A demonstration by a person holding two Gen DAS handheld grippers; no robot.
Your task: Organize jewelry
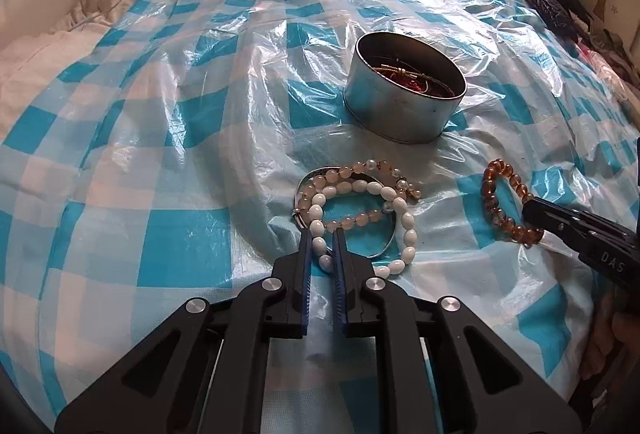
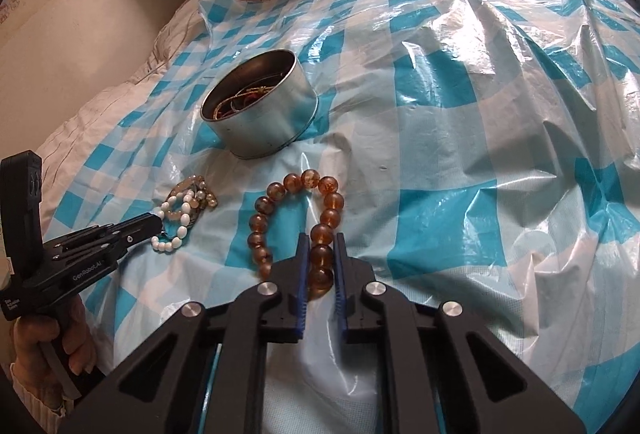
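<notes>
Bedspread checkered, plastic-covered | left fingers pinch white bracelet | right fingers pinch amber bracelet

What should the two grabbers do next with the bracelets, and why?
Probably lift both and carry them to the round tin. The left gripper is shut on the white bead bracelet, the right gripper on the amber bead bracelet, both still lying on the checkered plastic sheet, and the tin already holds jewelry.
</notes>
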